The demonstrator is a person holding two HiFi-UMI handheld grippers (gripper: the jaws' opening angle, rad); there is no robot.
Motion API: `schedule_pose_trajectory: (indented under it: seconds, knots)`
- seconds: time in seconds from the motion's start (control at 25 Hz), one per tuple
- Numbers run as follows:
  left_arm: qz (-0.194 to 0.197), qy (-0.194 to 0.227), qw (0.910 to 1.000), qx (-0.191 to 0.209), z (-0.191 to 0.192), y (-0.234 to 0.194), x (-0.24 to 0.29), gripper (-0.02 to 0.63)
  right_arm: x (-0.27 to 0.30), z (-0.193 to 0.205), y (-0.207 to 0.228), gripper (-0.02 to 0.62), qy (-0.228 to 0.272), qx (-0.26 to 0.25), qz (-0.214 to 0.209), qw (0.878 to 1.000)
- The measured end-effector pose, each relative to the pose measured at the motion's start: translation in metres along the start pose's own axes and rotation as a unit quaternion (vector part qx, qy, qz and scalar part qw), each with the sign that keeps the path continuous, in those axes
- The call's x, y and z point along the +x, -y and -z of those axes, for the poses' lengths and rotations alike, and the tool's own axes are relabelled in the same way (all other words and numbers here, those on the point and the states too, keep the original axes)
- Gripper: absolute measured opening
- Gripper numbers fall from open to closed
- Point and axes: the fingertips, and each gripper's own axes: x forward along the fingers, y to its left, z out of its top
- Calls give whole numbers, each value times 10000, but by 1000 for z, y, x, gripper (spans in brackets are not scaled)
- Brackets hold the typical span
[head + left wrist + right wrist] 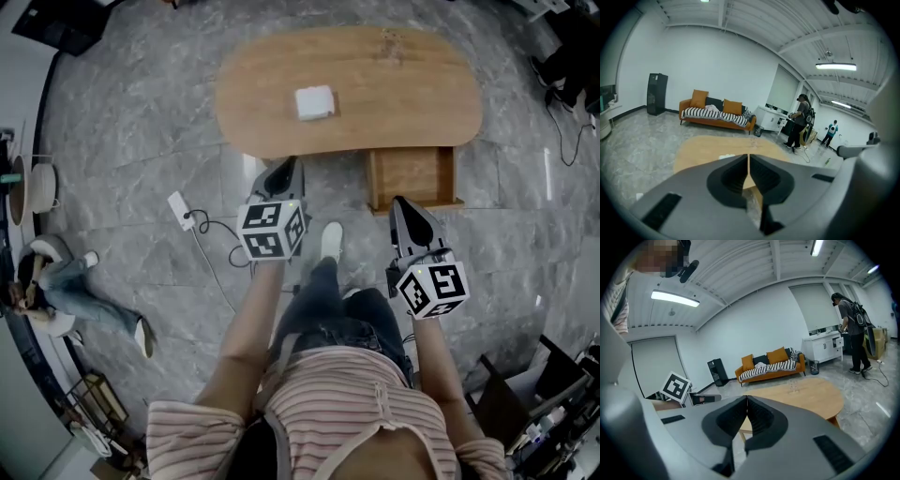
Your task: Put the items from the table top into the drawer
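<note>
An oval wooden table [394, 103] on the grey stone floor [141, 141] carries one white square item [315, 102].

place: open office lounge | orange sofa [717, 115] is sitting along the white wall [717, 70] | strip light [836, 66] is glowing overhead | person [799, 123] is standing by white cabinets [769, 120]

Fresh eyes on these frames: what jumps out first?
A lone white square item sits on the oval wooden table, and the drawer under its near edge, toward the right, stands open and looks empty. The left gripper and the right gripper are held on the near side, jaws together, holding nothing.
</note>
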Motion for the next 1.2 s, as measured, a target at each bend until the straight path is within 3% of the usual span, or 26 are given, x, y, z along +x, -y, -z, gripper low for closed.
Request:
schedule_pose_trajectory:
  seconds: [0.36, 0.76, 1.2]
  knots:
    - [-183, -546, 9981, -200, 30, -55, 97, 19, 56, 21, 24, 9, -444, -69, -20, 9990]
    - [-416, -1099, 9923, -391, 79, -103, 200, 67, 146, 73, 57, 9, -824, -156, -163, 9963]
    - [-452, -1200, 9898, -628, 106, -126, 258, 77, 239, 122, 76, 9, -969, -336, -302, 9943]
